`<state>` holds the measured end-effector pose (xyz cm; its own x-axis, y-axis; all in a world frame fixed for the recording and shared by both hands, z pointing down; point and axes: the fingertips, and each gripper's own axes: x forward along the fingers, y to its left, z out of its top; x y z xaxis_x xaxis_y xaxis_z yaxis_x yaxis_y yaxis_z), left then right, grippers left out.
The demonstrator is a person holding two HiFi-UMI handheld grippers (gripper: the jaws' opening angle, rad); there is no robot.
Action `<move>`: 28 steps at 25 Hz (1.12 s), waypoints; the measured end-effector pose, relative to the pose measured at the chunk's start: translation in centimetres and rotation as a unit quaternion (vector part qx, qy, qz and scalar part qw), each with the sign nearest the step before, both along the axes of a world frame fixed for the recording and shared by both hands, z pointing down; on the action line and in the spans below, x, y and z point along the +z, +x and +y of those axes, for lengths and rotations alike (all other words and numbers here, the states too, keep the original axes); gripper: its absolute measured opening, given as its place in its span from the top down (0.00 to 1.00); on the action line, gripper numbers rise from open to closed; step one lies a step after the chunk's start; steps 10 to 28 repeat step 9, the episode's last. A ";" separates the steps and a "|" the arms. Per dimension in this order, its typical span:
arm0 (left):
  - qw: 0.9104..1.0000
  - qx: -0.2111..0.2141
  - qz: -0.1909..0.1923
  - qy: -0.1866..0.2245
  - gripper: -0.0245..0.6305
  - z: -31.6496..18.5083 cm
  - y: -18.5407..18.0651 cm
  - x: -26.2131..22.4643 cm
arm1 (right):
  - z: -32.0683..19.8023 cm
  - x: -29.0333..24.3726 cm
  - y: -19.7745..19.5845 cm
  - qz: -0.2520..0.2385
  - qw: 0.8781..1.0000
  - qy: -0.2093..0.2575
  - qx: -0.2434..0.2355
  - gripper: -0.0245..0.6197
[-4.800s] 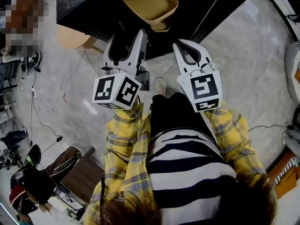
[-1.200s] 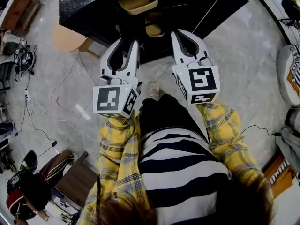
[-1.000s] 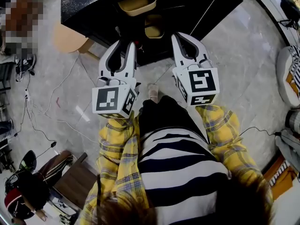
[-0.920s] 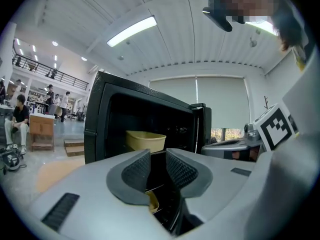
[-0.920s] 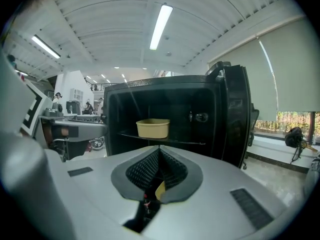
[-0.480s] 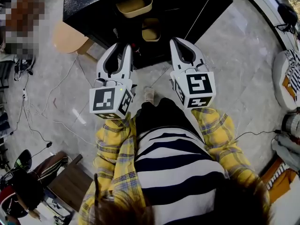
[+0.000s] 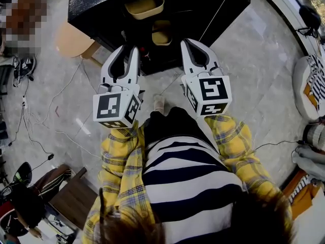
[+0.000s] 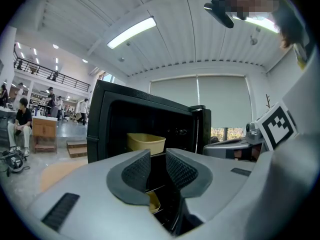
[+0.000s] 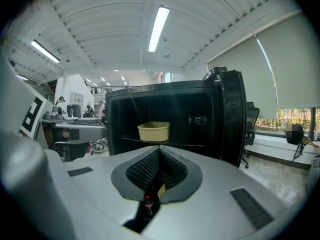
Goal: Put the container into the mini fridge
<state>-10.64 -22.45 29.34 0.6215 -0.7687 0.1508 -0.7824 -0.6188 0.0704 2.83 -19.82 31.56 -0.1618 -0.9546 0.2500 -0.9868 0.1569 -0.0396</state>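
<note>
Now the left gripper [image 8: 158,156], its jaws apart a second ago, sits closed to a slit on nothing, the right gripper [image 9: 159,151] meets empty, and the container [image 9: 153,131] rests high inside the fridge [image 9: 165,90], so placing looks done, door [image 9: 232,119] open.

Watching the feed, I'm in a big open hall. There's a pale marble-look floor [image 7: 254,60] with thin cables [image 7: 65,89] trailing over its left side. The ceiling [image 8: 175,49] is white and ribbed, with long strip lights [image 8: 131,32]. Roller blinds [image 8: 200,96] are pulled down, leaving only a strip of window [image 9: 300,115] along the bottom. A railed mezzanine [image 8: 45,73] sits far off, and a brown wooden table [image 7: 66,202] stands at the floor's lower-left edge.
</note>
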 end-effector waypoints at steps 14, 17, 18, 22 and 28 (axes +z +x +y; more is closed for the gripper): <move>1.000 -0.002 -0.001 0.001 0.80 -0.6 -1.2 0.2 | -0.7 0.3 -0.9 0.003 1.000 0.000 -0.003 0.92; 1.000 -0.002 -0.001 0.001 0.80 -0.6 -1.2 0.2 | -0.7 0.3 -0.9 0.003 1.000 0.000 -0.003 0.92; 1.000 -0.002 -0.001 0.001 0.80 -0.6 -1.2 0.2 | -0.7 0.3 -0.9 0.003 1.000 0.000 -0.003 0.92; 1.000 -0.002 -0.001 0.001 0.80 -0.6 -1.2 0.2 | -0.7 0.3 -0.9 0.003 1.000 0.000 -0.003 0.92; 1.000 -0.002 -0.001 0.001 0.80 -0.6 -1.2 0.2 | -0.7 0.3 -0.9 0.003 1.000 0.000 -0.003 0.92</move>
